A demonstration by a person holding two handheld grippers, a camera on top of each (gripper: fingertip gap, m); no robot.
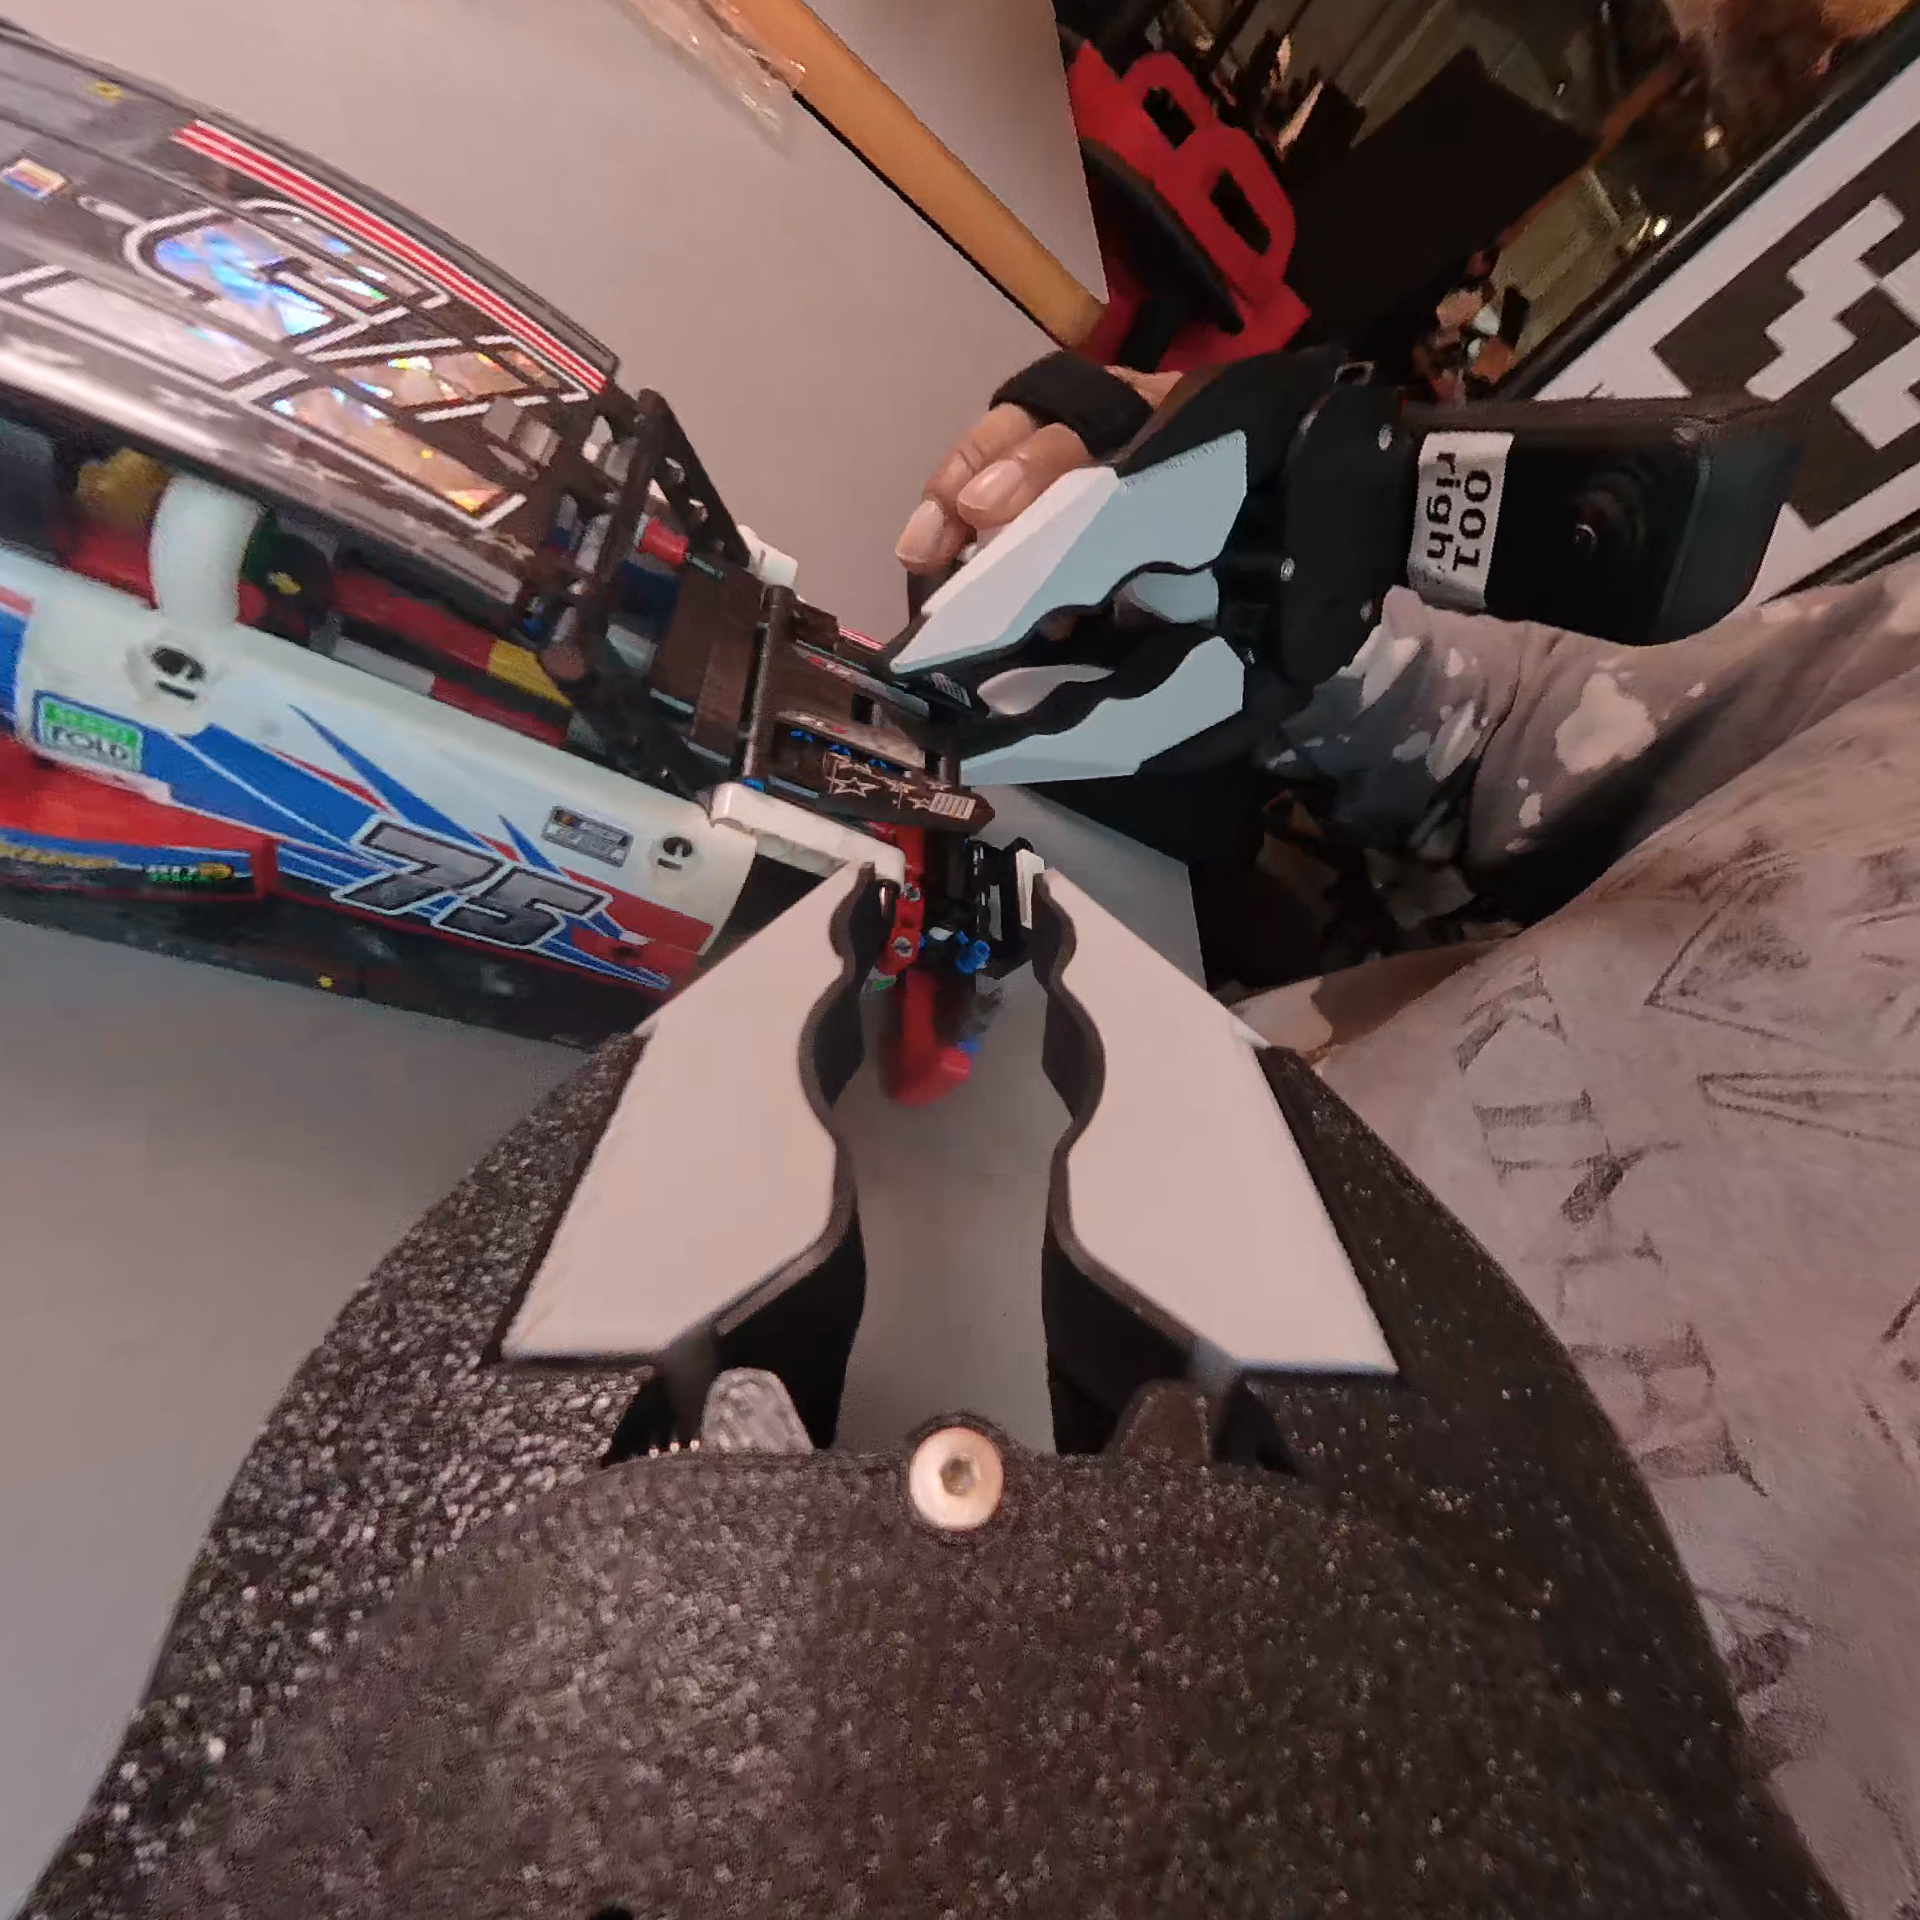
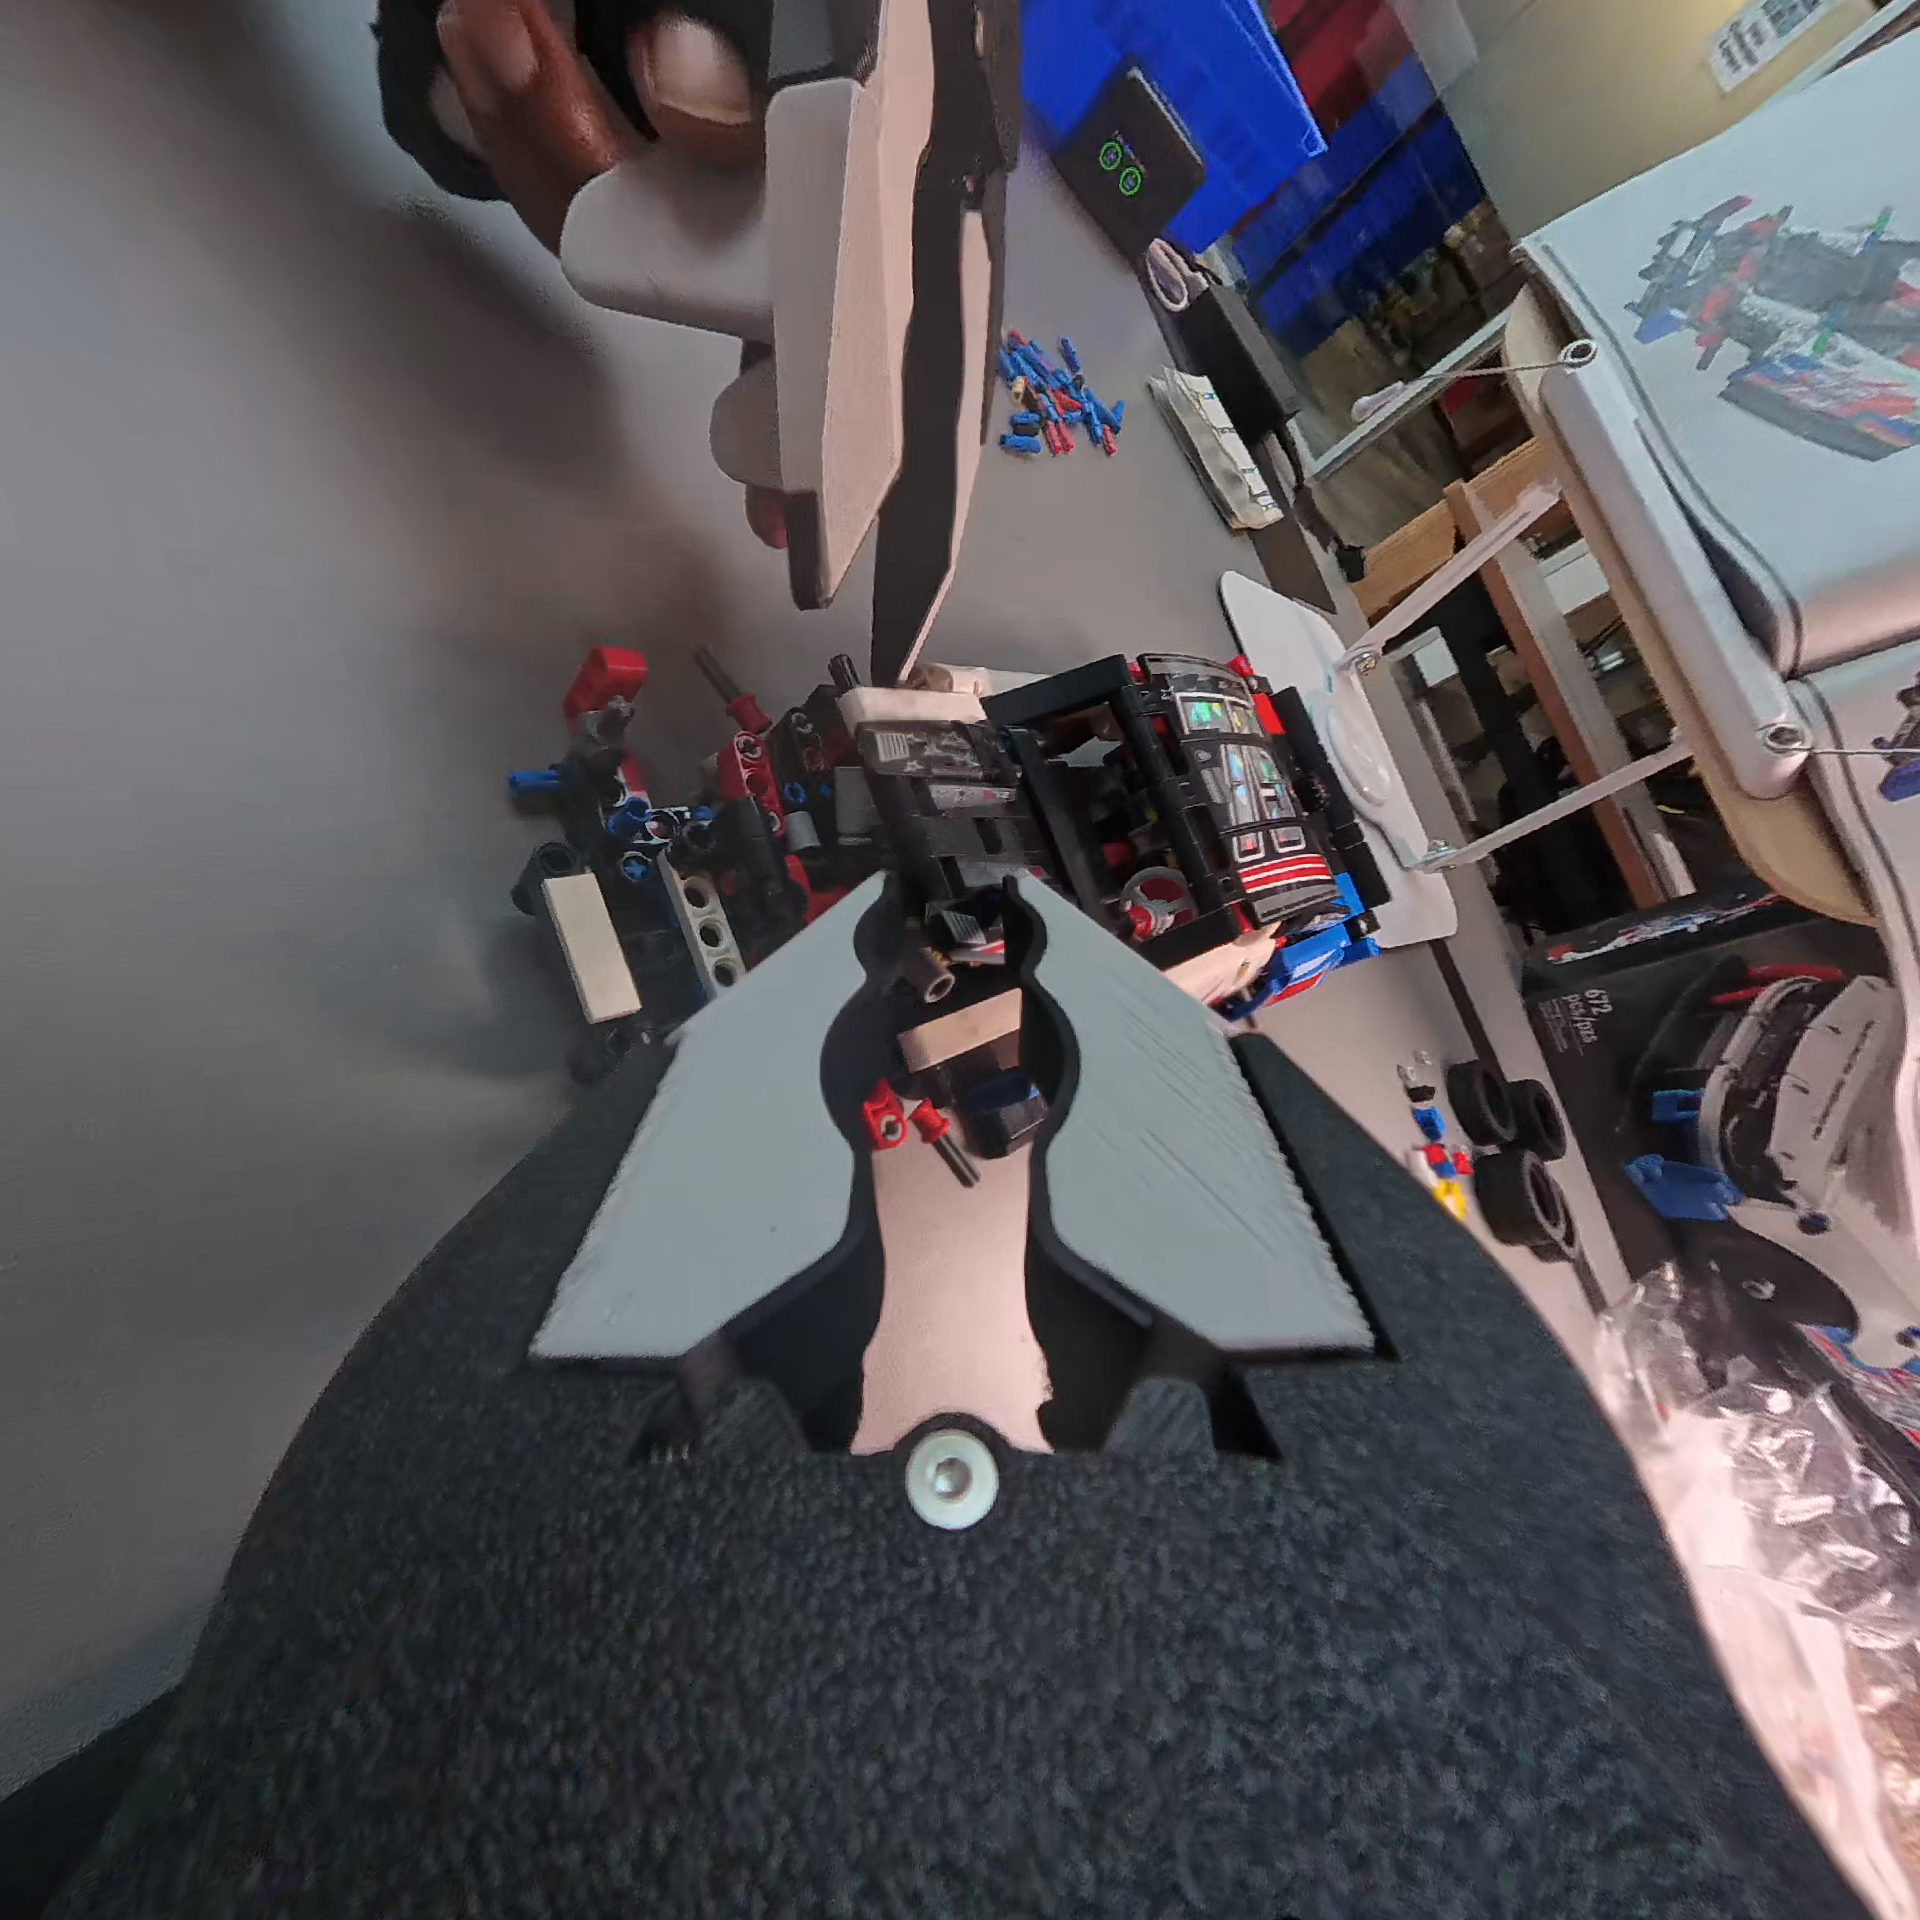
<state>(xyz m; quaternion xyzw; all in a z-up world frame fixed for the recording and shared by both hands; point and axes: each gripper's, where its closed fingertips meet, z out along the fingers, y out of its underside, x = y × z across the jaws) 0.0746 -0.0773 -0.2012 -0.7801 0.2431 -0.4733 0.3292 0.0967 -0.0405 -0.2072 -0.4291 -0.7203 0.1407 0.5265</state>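
Observation:
A brick-built race car (image 1: 343, 790), white, red and blue with a black roof, lies on the grey table (image 1: 260, 1195). My left gripper (image 1: 951, 894) grips the car's open end frame, its tips against a red beam (image 1: 920, 997) and a white piece. My right gripper (image 2: 948, 899) is shut on the black stickered panel section (image 2: 935, 769) at that same end. The right gripper also shows in the left wrist view (image 1: 930, 712), clamped over the panel and held by a hand (image 1: 987, 488). The left gripper (image 2: 904, 644) comes down from above in the right wrist view.
A loose beam sub-assembly (image 2: 623, 852) lies beside the car. Small pins (image 2: 1060, 400), black tyres (image 2: 1507, 1143), the set's box (image 2: 1714, 1091), plastic bags (image 2: 1766, 1507), a booklet on a stand (image 2: 1766, 312) and blue bins (image 2: 1299, 135) lie around. The table edge (image 1: 935, 177) is close.

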